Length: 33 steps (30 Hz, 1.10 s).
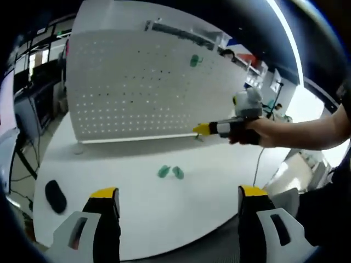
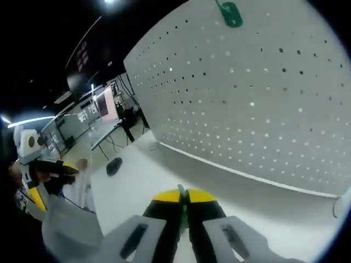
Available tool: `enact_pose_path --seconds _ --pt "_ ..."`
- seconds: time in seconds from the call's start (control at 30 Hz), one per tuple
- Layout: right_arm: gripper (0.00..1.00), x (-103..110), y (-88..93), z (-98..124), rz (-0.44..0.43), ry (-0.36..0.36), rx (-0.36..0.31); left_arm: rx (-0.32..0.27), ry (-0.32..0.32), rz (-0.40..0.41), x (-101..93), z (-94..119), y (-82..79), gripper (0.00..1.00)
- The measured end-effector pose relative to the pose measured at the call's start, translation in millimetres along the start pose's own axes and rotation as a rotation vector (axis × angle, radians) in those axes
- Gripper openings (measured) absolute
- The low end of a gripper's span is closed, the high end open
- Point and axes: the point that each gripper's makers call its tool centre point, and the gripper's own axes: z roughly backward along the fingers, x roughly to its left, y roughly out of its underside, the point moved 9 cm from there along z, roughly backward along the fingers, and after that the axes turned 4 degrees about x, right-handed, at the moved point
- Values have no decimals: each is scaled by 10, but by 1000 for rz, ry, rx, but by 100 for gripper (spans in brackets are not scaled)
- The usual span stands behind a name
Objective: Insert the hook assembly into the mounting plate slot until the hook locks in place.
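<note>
Your right gripper point(image 2: 183, 204), jaws clenched on a green hook point(image 2: 182, 215), faces the pegboard point(image 2: 263, 109); left gripper point(image 1: 178, 200) released; insertion remains, board at twelve o'clock.

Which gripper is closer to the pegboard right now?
Right. The right gripper, shut on a green hook, is held close in front of the pegboard. The left gripper hangs back over the near table edge, open, behind two loose hooks.
</note>
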Motion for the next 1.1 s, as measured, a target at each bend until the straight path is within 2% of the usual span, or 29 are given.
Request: enact_pose_path --seconds 0.17,0.3,0.43,0.53,0.7,0.87,1.1 --pt "0 231 -27 108 -13 -15 -64 -42 1 22 -54 -3 -151 90" --pt "0 423 -36 172 -46 -32 -113 -44 7 11 -97 -28 -198 90" --pt "0 594 -57 232 -123 -51 -171 -44 7 1 -132 -37 -225 89" --pt "0 713 -62 273 -151 -68 -193 -67 19 53 -167 -54 -248 90" --pt "0 926 -126 379 -244 -116 -259 -59 14 66 -201 -97 -266 83" --pt "0 1156 -128 435 -256 -146 -286 -78 24 101 -240 -110 -300 78" --pt "0 1344 -123 453 -300 -186 -316 -103 29 144 -257 -85 -343 69"
